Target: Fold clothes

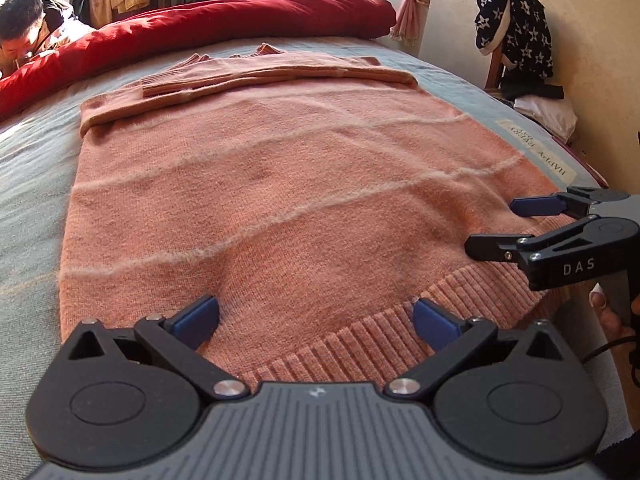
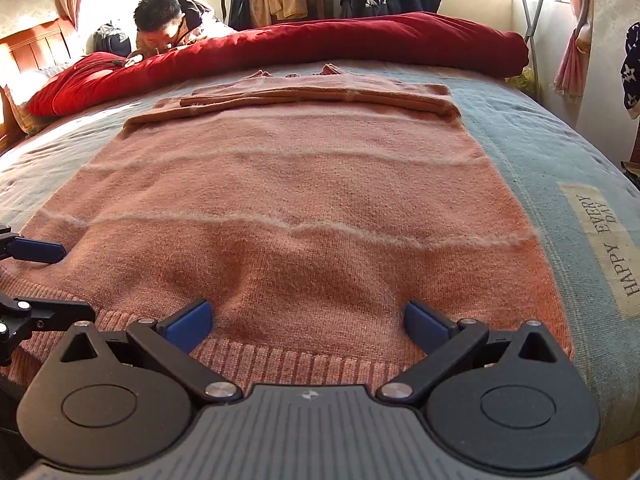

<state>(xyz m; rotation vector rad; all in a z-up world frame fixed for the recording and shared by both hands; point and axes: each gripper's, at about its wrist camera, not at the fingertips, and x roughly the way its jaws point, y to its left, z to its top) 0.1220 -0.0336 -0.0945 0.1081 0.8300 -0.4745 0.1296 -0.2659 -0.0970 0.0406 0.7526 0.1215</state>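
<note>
"HAPPY EVERY DAY" on the blanket's label; "DAS" on the right claw.

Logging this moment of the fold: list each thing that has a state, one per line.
sweater: flat on the bed, sleeves folded across the far end
ribbed hem: nearest edge, not yet lifted
left gripper: open, over the hem
right gripper: open, over the hem
red duvet: bunched along the far side
bed cover: spread under the sweater

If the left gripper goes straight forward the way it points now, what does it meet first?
Probably the pink sweater itself: the left gripper is open over the ribbed hem, pointing low along the fabric. Further on lie the folded sleeves, then the red duvet. Its height above the cloth is unclear.
</note>
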